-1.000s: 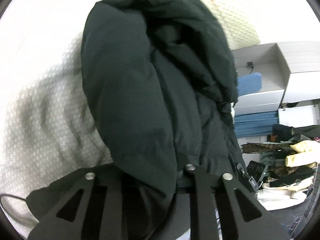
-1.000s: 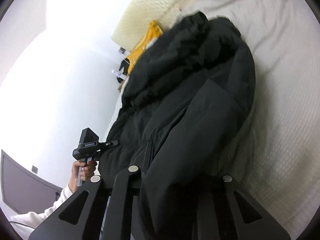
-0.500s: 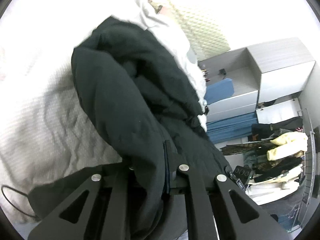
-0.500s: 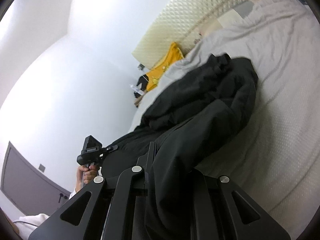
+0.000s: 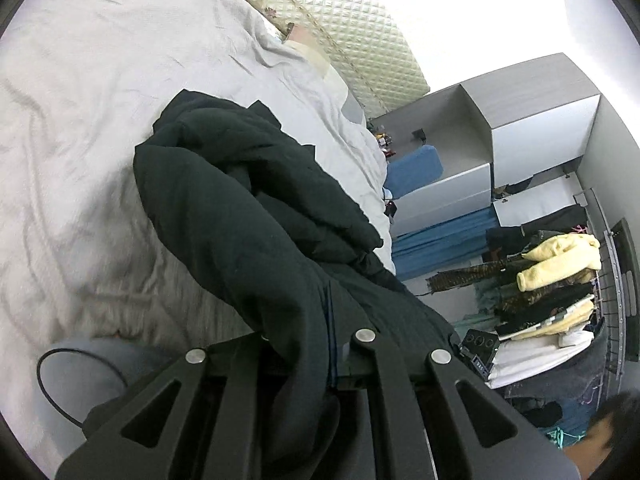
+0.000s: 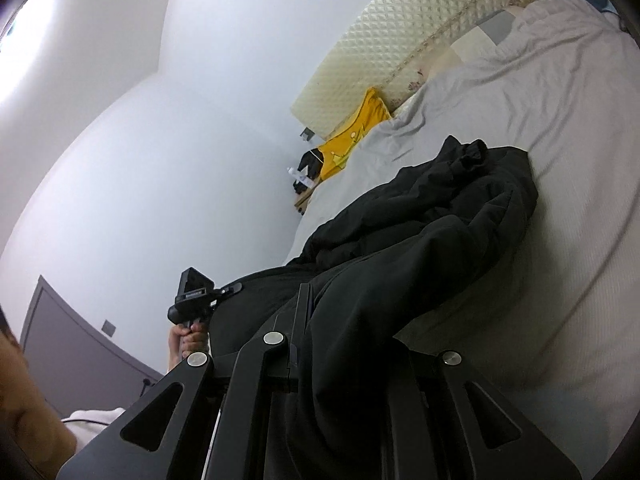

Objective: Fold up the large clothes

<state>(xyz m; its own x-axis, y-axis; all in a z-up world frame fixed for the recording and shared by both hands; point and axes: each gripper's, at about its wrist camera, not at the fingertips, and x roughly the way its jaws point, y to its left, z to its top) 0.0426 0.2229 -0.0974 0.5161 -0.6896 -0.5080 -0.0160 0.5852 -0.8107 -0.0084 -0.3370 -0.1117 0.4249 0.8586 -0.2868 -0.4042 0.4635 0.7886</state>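
Black padded fabric fills the middle of both wrist views: a large black jacket [image 5: 248, 216] is strung between the two grippers. The left gripper [image 5: 316, 344] is clamped on one edge of it, the cloth bunched between its closed fingers and draping down over them. The right gripper [image 6: 344, 344] is likewise clamped on another edge, with a thick fold hanging between its fingers. Ahead of both grippers the rest of the jacket lies crumpled on the bed [image 5: 80, 128], whose pale grey sheet is wrinkled around it.

In the right wrist view, the person's left hand [image 6: 188, 338] grips the handle of the left gripper, just left of the right gripper. Beyond the jacket, at the far end of the bed, a yellow garment [image 6: 352, 136] lies against the quilted cream headboard [image 6: 400, 40]. To the right of the left gripper stand grey shelves [image 5: 520, 120] and a clothes rack [image 5: 560, 280] with hanging garments.
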